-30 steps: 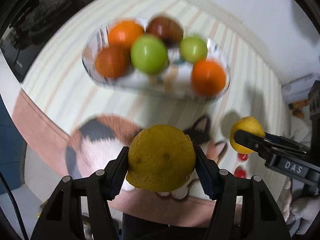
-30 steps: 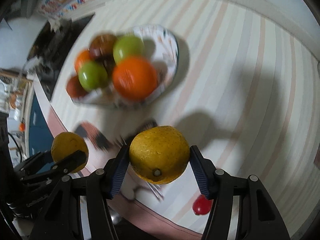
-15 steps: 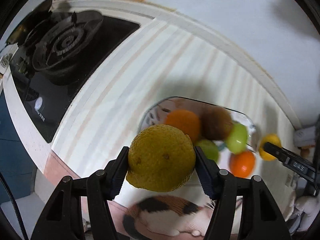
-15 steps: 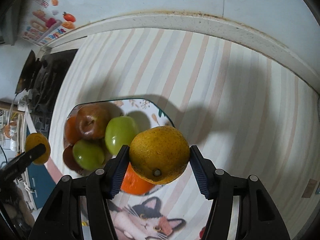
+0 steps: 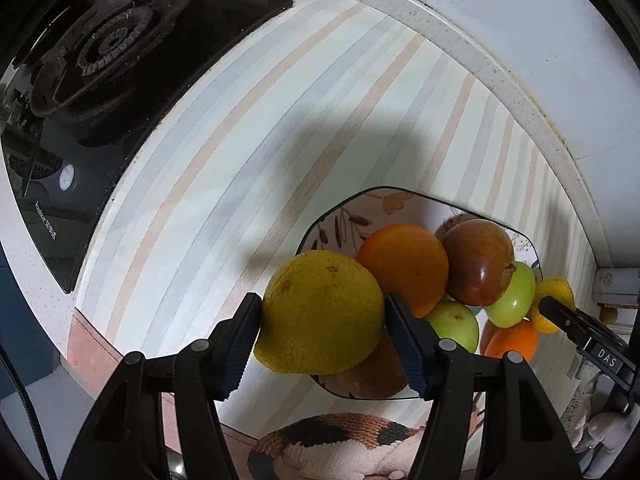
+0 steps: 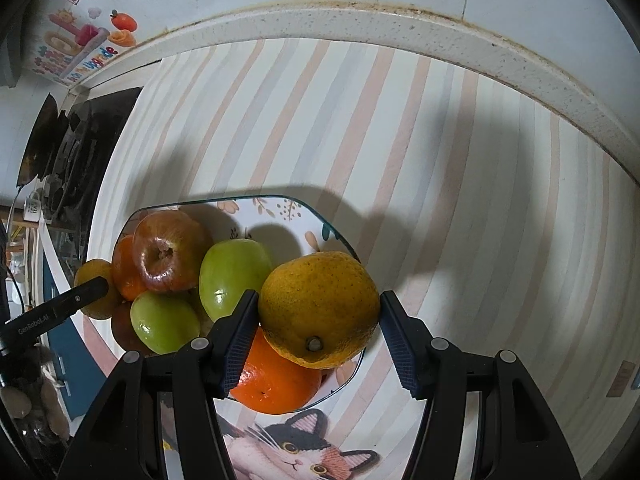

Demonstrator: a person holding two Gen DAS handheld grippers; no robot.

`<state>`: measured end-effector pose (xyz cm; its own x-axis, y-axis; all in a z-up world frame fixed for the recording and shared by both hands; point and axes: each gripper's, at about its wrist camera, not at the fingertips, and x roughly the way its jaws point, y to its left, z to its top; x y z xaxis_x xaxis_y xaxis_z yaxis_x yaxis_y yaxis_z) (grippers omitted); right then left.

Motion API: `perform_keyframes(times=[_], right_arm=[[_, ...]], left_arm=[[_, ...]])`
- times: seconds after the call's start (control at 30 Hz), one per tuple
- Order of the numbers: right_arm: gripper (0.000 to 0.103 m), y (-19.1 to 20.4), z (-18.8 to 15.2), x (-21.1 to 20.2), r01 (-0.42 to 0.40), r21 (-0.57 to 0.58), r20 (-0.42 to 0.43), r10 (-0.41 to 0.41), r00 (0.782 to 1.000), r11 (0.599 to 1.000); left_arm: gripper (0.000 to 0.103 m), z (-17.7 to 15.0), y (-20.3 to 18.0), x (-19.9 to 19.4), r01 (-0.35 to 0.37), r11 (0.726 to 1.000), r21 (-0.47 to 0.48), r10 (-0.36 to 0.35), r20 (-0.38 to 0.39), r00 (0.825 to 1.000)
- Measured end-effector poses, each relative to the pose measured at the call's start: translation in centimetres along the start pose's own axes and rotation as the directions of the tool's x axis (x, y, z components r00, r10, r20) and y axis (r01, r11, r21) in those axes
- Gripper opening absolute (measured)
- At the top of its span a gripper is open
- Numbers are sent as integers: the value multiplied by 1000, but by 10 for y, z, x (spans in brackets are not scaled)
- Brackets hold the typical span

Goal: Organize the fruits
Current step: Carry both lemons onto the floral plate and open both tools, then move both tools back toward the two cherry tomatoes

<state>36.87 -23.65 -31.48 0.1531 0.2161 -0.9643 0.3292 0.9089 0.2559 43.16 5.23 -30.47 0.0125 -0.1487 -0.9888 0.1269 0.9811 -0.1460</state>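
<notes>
**Yellow fruit in both jaws, plate below**

Black stove (image 5: 100, 64) sits far left on my striped worktop (image 5: 240, 152). My left gripper (image 5: 320, 334) pinches one yellow fruit (image 5: 320, 312) at the plate (image 5: 360, 208) edge; my right gripper (image 6: 314, 328) pinches another (image 6: 318, 308) over the piled apples and oranges. Next, I judge: lower each into a gap, then release gently.

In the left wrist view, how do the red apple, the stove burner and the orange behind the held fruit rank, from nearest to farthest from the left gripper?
From the left gripper:
1. Orange, just behind the held fruit, on the plate's near side.
2. Red apple, further right on the plate.
3. Stove burner, far upper left, off the striped mat.
</notes>
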Motion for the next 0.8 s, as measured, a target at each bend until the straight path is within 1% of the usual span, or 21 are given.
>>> perform_keyframes(times=[0.07,0.1,0.13,0.17,0.2,0.27,0.33,0.4,0.43,0.57,0.63,0.7,0.8], right_arm=[[66,-1,0,1,-5,9,-8,5,1000,1000],[73,-1,0,0,-13,13,-12,13,1000,1000],[77,-1,0,-1,-21,16,-9,21,1000,1000],[82,0,0,-3,-19,17,0,19,1000,1000],[82,1,-1,-5,-13,14,5,13,1000,1000],[82,2,-1,-7,-17,13,5,17,1000,1000],[83,4,-3,-10,-13,8,8,13,1000,1000],[92,6,-5,-14,3,-2,17,-3,1000,1000],[93,8,-7,-17,12,-9,19,-11,1000,1000],[93,20,-19,-32,55,-60,58,-52,997,997],[93,26,-29,-39,76,-87,77,-69,995,993],[94,29,-39,-45,85,-106,90,-75,993,991],[93,33,-55,-55,92,-133,106,-78,991,987]], left_arm=[[61,1,2,-2,8,1000,-7,-8,-7,1000],[61,1,3,-2,15,1000,-14,-15,-9,1000],[62,2,4,-3,23,999,-23,-23,-9,1000],[65,2,5,-5,37,999,-31,-37,-6,999],[74,3,6,-5,46,998,-35,-46,-4,999],[86,4,7,-8,48,998,-37,-48,6,999],[86,4,7,-11,45,998,-35,-45,12,999],[86,3,5,-15,29,999,-25,-28,24,999],[86,2,3,-19,21,1000,-17,-21,32,999],[86,-8,-6,-33,-15,1000,7,15,73,997],[87,-18,-11,-40,-50,999,14,48,100,994],[86,-34,-16,-47,-82,996,17,79,145,986],[86,-55,-25,-53,-119,993,23,112,186,976]])
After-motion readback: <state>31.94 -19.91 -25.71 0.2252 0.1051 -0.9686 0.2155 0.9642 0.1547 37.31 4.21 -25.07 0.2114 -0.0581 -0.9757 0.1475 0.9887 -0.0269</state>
